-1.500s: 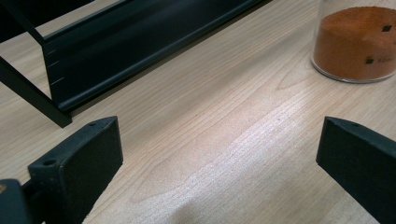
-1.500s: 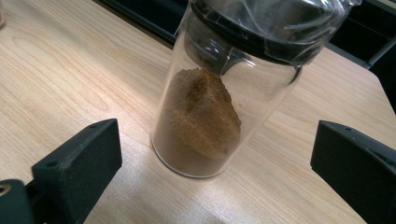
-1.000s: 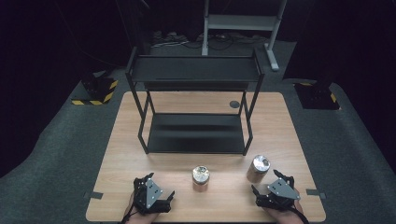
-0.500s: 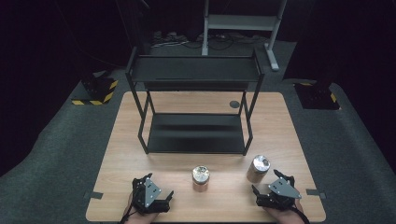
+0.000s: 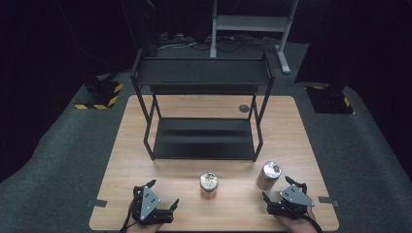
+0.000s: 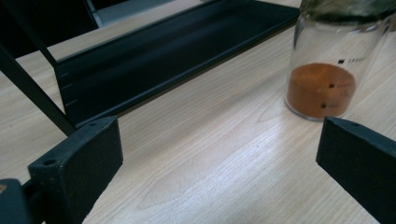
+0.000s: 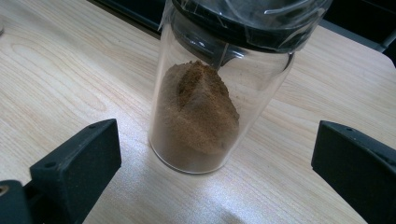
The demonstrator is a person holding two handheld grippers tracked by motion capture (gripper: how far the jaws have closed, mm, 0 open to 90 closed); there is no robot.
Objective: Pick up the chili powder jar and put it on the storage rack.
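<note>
Your right gripper (image 5: 280,193) sits at the near right edge of the worktop (image 5: 121,160) with its jaws spread wide and nothing between them. The jar of brown powder (image 7: 205,107) stands upright just beyond the jaw tips, roughly centred in the right gripper view. It is tall and narrow, the powder inside is heaped to one side, and the lid (image 7: 252,18) is wrapped in loose clear film. If you close high, the jaws may land on that film and slip; if you come in off-centre, one jaw will touch first and push the glass over or skid it along the smooth wood. Close low on the glass body, both jaws meeting it together.

Your left gripper (image 5: 156,200) is also wide open and empty at the near left edge. The jar of orange powder (image 6: 327,70) is ahead and off to the right in the left gripper view, not between the jaws, so closing from here would catch only air or clip its side. Swing toward it first.

Beyond both jars stands the black rack (image 5: 204,138), with a low shelf (image 6: 154,60) and an upper one. Its thin posts and the raised shelf lip could snag a jar base on the way in and tip it.
</note>
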